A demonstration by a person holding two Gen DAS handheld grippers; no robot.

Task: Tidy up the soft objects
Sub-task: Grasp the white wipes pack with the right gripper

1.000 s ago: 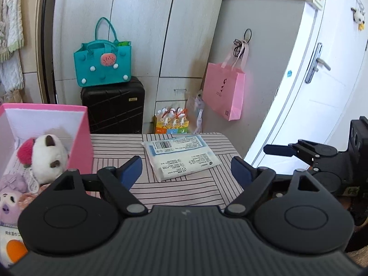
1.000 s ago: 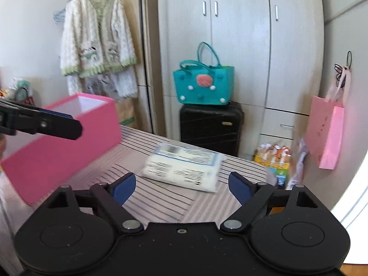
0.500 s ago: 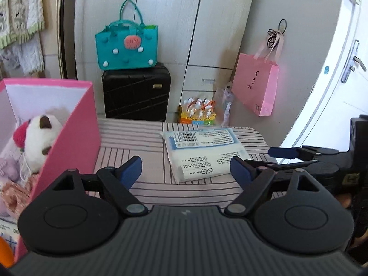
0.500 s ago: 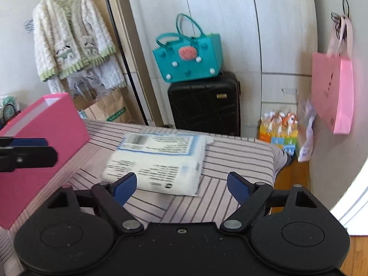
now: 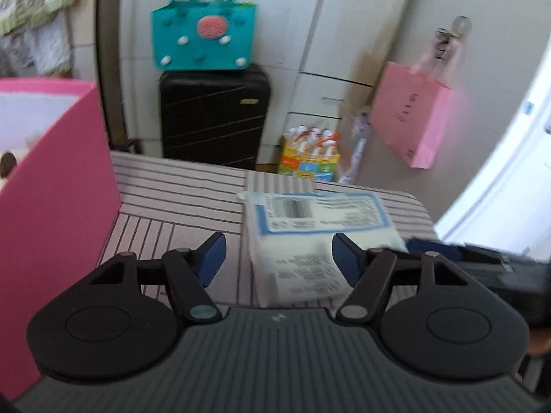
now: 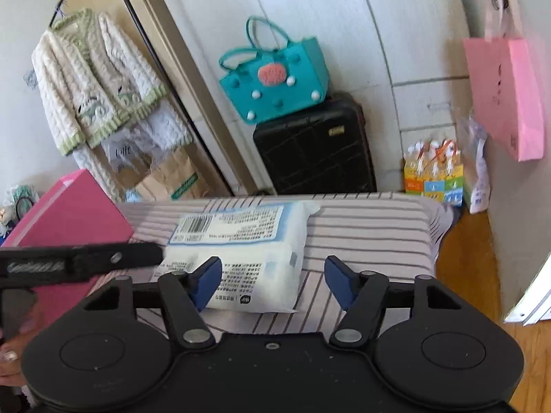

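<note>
A white soft pack with a blue-edged label [image 5: 310, 237] lies on the striped table; it also shows in the right wrist view [image 6: 241, 251]. My left gripper [image 5: 279, 261] is open, just in front of the pack's near end. My right gripper [image 6: 270, 277] is open, its left finger in front of the pack's near edge. A pink box [image 5: 58, 179] stands at the left; a plush toy peeks over its rim. The box also shows in the right wrist view [image 6: 69, 220]. Each gripper appears in the other's view at the pack's side.
The striped table [image 6: 372, 227] ends at its right edge above a wooden floor [image 6: 471, 268]. Behind it stand a black suitcase [image 5: 213, 113] with a teal bag [image 5: 205, 31] on top, a pink paper bag [image 5: 409, 117], and a white door at the right.
Both grippers have moved closer to the white pack, which now lies right before their fingers. The left view has swung right, so the pink box's inside is mostly out of sight.
</note>
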